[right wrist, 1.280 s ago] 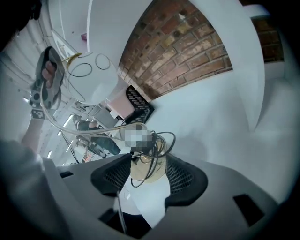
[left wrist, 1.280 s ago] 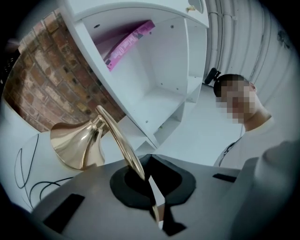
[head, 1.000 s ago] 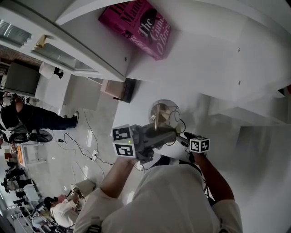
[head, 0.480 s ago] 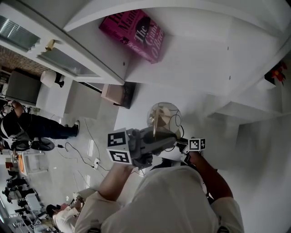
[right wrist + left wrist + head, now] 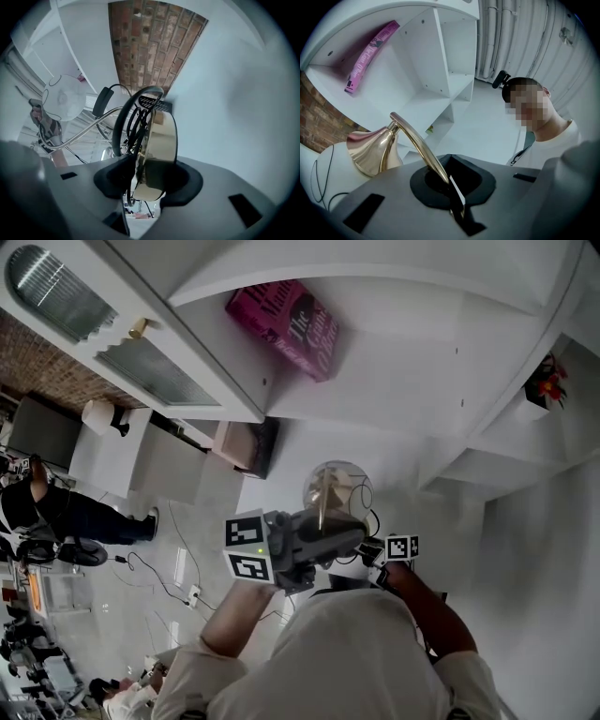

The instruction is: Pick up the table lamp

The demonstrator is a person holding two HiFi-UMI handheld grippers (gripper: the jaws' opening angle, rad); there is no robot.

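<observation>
Nearest first: left gripper point(image 5: 454, 197), jaws together on the curved brass stem point(image 5: 415, 143) of the table lamp point(image 5: 330, 491), pinched low where the stem runs into the pads.

Right gripper point(image 5: 150, 180): jaws have just been closing. The round brass base point(image 5: 159, 150) stands on edge between them with the pads against it. Loops of black cable point(image 5: 123, 126) are bunched on its left face.

Lamp is carried between the two grippers in front of the person's chest, base turned sideways and resting on no surface that I can see.

Handling, as judgement:
- Polished brass, so stiff but smooth. A clamp on the bare stem may twist or slide.
- Base is probably the heavy end, so the grip on its rim carries the load.
- Brass cone point(image 5: 370, 150) joins to a white globe shade point(image 5: 61, 98), likely glass or thin plastic. Treat as fragile; no hold there and no knocks.
- Loose cable could snag or pull.
- Best holds are the two already taken: stem and base rim.

No maker's mark visible on the lamp.

Behind the lamp is a white shelf unit point(image 5: 394, 381). A pink book point(image 5: 286, 324) leans on an upper shelf. Its cover appears to read "The Giant O'Brien", with a larger line above beginning "Man", the rest unclear.

Farthest is a brick wall point(image 5: 154, 47).
</observation>
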